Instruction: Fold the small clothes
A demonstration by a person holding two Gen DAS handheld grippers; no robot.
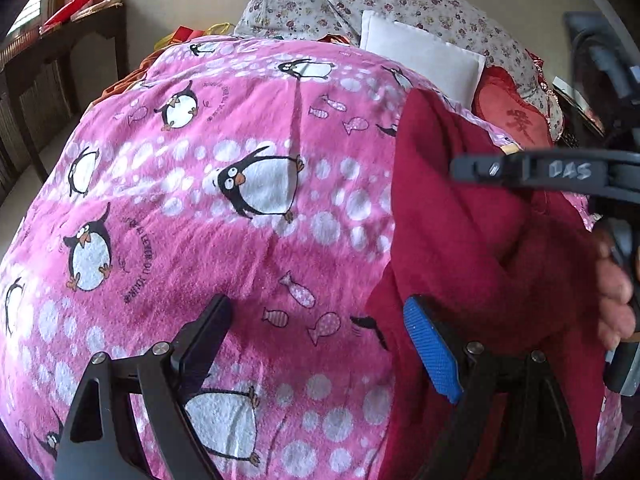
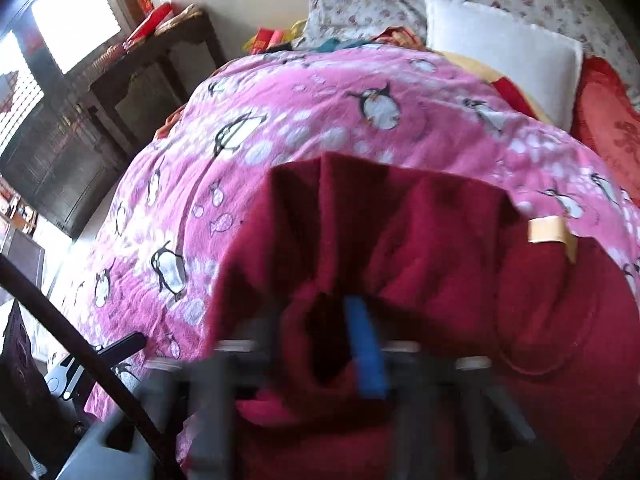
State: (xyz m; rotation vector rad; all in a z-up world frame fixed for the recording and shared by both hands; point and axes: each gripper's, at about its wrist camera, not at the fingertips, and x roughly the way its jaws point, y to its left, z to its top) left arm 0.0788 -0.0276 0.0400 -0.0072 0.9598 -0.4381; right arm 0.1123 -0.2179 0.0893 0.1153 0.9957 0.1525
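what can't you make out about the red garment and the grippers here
- Right wrist view: right gripper is motion-blurred, so its hold on the red garment is unclear.
- Left wrist view: the garment's lower part is cut off by the frame edge and hidden behind the left gripper.

You have the garment lying on the blanket that covers the bed, toward the right side in the left wrist view. Behind it, at the head of the bed, the pillow rests against the quilt — a cushion sits just to its right. A side table stands left of the bed, near the window.
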